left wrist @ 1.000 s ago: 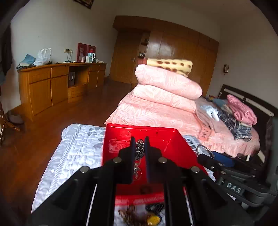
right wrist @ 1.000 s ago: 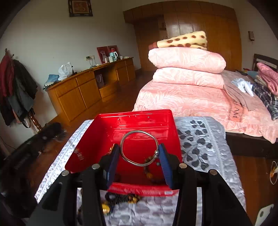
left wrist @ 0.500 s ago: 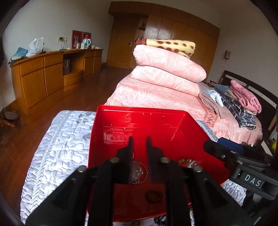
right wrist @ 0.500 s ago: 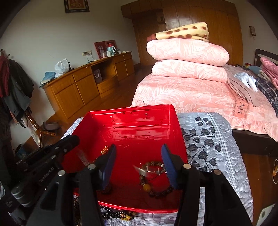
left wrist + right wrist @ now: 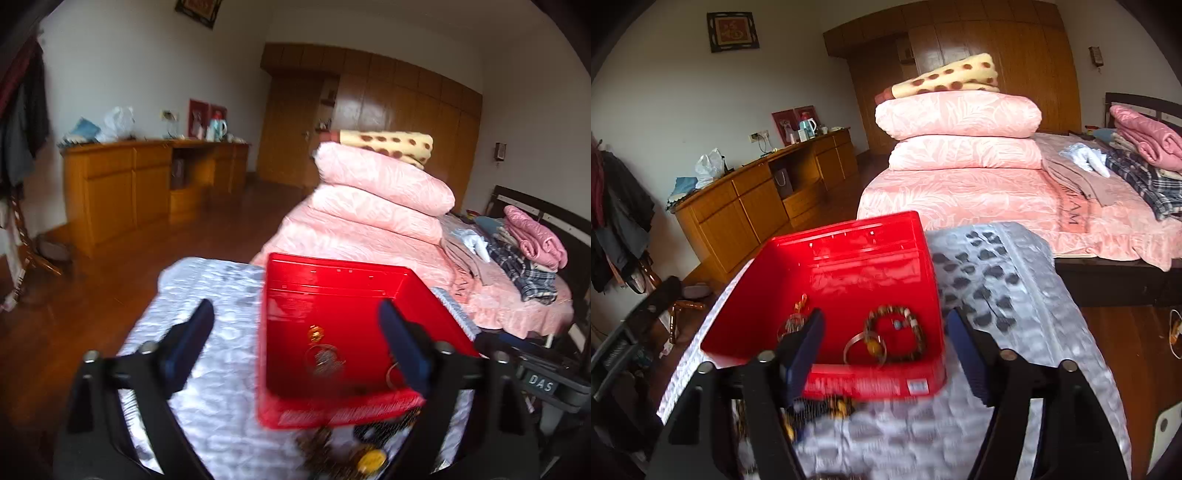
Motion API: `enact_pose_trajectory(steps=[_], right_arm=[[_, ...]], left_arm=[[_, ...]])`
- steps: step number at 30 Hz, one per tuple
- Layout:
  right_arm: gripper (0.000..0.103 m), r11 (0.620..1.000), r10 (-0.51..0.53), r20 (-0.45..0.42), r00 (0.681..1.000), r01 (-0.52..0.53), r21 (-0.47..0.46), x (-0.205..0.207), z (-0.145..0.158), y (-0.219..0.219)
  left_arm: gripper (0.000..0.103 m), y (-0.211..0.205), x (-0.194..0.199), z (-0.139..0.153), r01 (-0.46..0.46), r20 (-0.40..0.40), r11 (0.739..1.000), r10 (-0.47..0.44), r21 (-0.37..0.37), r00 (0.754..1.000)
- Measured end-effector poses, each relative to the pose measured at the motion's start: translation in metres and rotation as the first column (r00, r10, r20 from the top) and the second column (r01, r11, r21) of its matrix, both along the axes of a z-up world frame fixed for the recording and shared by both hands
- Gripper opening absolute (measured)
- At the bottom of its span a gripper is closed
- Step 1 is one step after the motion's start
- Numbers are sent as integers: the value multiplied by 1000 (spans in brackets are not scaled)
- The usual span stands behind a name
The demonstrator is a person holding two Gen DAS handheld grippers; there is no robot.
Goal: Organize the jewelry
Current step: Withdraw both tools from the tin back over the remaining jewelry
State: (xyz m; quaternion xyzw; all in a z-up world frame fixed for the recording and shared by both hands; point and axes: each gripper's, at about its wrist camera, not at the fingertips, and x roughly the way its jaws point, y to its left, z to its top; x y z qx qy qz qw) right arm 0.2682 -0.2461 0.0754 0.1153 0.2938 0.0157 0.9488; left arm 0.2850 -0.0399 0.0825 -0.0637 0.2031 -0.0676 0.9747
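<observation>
- The red tray (image 5: 916, 251) sits on the quilted desk (image 5: 1015, 295), ahead of both jaws.
- Left gripper (image 5: 295, 343) and right gripper (image 5: 886, 354): jaws just opened wide, empty.
- Silver bangle (image 5: 865, 349) and bead bracelet (image 5: 897, 334) lie inside the tray.
- Loose jewelry (image 5: 354, 454) lies just below the jaws; best to lower squarely before closing.

"DAS" is read in white letters on the right gripper's (image 5: 532, 373) body, at the left view's right edge. Letters "AM", seen upside down, are printed on the brown cloth (image 5: 1075, 206) on the bed. The white print on the red box's (image 5: 849, 386) front label is too blurred to be read.
</observation>
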Motion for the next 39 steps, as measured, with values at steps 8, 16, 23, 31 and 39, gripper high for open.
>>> enact_pose_trajectory(steps=[8,16,23,31,39], right_arm=[[95,999,19,-59,998,-22,-48,-56,-22,12],[97,995,63,-86,994,-70,-75,-93,-35,28],[97,996,74,-107,992,-80,-47,-108,-50,39],[97,994,65,-102,993,-73,-75,-115,-54,47],[97,993,71,-111,991,-81,-81,-117,-56,51]], left_arm=[[98,15,-64,-11,-26,3,999,26,43,1000],[98,28,-105,-29,-28,-45,999,30,36,999],[98,25,-125,-43,-47,-56,998,49,49,997],[98,20,-136,-56,-32,-64,995,38,95,997],[98,21,-140,-62,-34,-68,995,41,98,997]])
